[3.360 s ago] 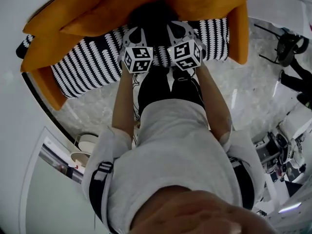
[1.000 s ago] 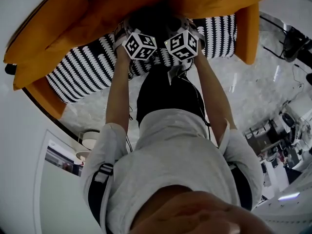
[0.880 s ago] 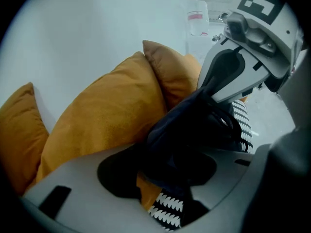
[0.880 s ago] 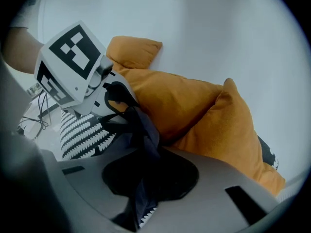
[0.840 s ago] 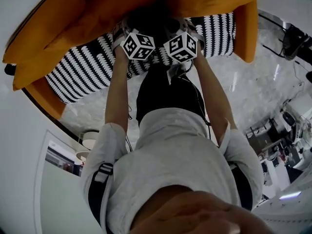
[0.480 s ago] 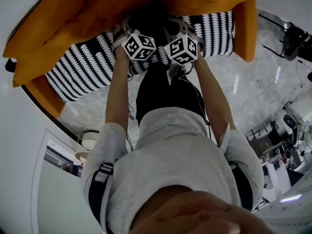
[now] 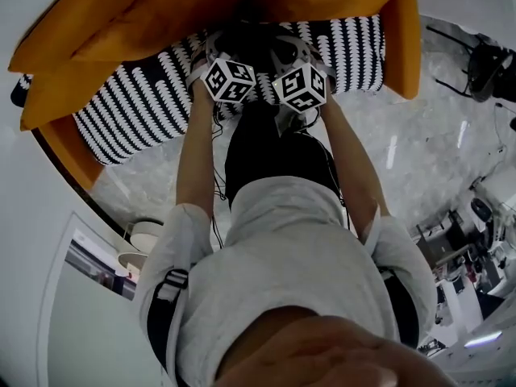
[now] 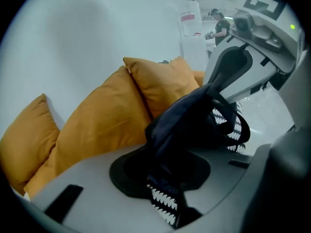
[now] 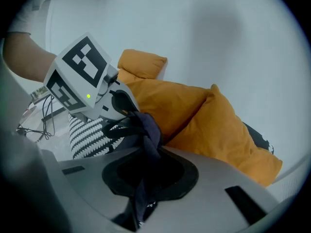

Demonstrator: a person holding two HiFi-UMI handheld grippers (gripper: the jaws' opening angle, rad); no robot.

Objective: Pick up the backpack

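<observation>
Leaning over an orange sofa (image 7: pixel 56 63) with a black-and-white striped seat (image 7: pixel 137 107), a person works two grippers side by side at a dark backpack (image 7: pixel 246 40). The bag lies at the back of the seat, in front of the orange pillows (image 8: pixel 107 120). It is straight ahead of both tools, slung between them, so neither hand is nearer than the other. Its bunched cloth runs crosswise from one tool to the other.

The left gripper (image 8: pixel 163 178) has just been closing, and a fold of the bag's dark cloth now runs down between its jaws, which stand nearly together on it. The right gripper (image 9: pixel 141 178) is clamped almost fully together on another fold of the same cloth. A black strap (image 8: pixel 240 130) loops loose below it.

With the bag pinched at two points on one line, the lift looks likely to depend on both hands rising together and level, so the cloth stays taut and neither fold slips out. None of the views shows clearly whether the bag's underside is off the seat.
</observation>
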